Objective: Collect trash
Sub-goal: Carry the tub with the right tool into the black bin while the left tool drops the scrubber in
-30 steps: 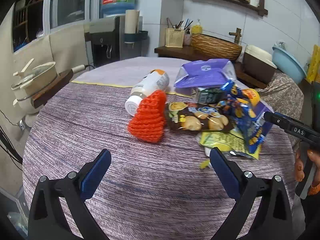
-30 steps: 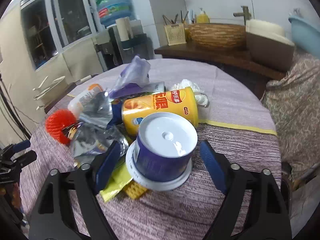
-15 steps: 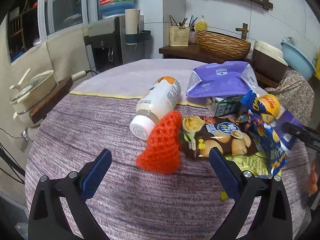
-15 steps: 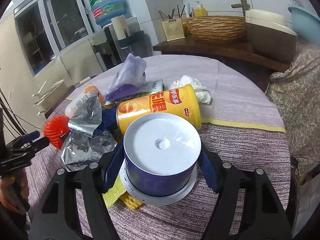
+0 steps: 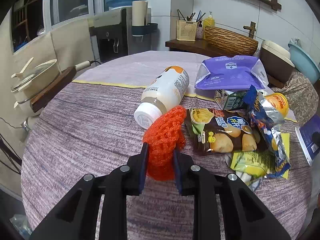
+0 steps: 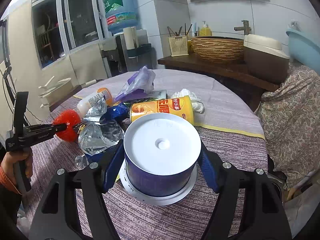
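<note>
My left gripper [image 5: 160, 160] is shut on an orange foam net [image 5: 166, 138] that lies on the round table; it also shows in the right wrist view [image 6: 68, 128]. My right gripper [image 6: 160, 166] is shut on a blue tub with a white lid [image 6: 162, 154]. Trash is piled between them: a white bottle on its side [image 5: 164, 98], a brown snack bag [image 5: 222, 134], a blue foil wrapper [image 5: 266, 124], a yellow chip can [image 6: 166, 108], a purple pack [image 5: 228, 72].
The striped tablecloth [image 5: 86, 132] covers the table. A pot [image 5: 34, 84] stands off the left edge. A counter with a woven basket [image 5: 230, 40] is behind. A water dispenser [image 5: 112, 32] stands at the back.
My left gripper moved forward and closed on the orange foam net. My right gripper closed its fingers onto the blue tub.
</note>
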Available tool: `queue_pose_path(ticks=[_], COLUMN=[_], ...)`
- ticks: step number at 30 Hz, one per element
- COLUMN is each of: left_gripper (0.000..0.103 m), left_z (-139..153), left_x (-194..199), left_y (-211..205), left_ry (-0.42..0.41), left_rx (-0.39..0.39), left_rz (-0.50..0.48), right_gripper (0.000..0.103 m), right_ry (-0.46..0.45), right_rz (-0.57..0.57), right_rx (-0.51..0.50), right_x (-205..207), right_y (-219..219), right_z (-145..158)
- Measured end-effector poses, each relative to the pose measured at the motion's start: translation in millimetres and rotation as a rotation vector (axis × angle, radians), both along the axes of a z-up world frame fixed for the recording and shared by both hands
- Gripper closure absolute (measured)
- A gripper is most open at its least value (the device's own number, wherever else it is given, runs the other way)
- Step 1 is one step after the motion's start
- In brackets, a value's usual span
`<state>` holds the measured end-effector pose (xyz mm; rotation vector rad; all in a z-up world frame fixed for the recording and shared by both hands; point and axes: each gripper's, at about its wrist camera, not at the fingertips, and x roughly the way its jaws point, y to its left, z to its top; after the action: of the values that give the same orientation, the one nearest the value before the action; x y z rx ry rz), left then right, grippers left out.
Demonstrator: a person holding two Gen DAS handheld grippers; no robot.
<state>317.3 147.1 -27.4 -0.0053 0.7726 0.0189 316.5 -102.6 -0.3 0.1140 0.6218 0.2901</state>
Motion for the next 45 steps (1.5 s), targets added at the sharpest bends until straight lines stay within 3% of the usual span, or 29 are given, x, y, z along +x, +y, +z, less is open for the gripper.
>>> queue_pose_path(ticks=[5,11,15,22,28,36,42,45], left_gripper=[0.084,0.085,0.085,0.085,0.085,0.085,0.085,0.085], left_z=[10,26,39,42,35,8,-17,-30], left_x=[-34,-87,-114,-128,-127,-127,-123,-120], left_y=[4,-9,-52,-146,-222,-304,-347,-363], left_ry=[-0.059,-0.117,-0.16,-0.172,-0.146,-0.073,-0.009,0.023], left_rx=[0.008,-0.065,-0.07,-0.133,-0.204,-0.198,-0.19,-0.174], left_rz=[0.024,-0.012,-0.118,-0.35,-0.509,-0.654,-0.696,-0.712], right_gripper=[0.033,0.033,0.033,0.033,0.033,0.033,0.033,0.032], right_ry=[-0.023,-0.094,-0.139,-0.109,0.03,0.253,0.315,0.312], right_rz=[-0.003,-0.03,-0.085,-0.219,-0.345,-0.449,-0.467,-0.485], right_rx=[0.014,0.007,-0.017,-0.042,-0.023,0.019,0.017,0.02], right_x=[-16,-52,-78,-104,-108,-98,-96,-102], right_y=[-6,-20,-41,-102,-158,-203,-206,-208], right_z=[1,6,10,-6,-56,-150,-191,-197])
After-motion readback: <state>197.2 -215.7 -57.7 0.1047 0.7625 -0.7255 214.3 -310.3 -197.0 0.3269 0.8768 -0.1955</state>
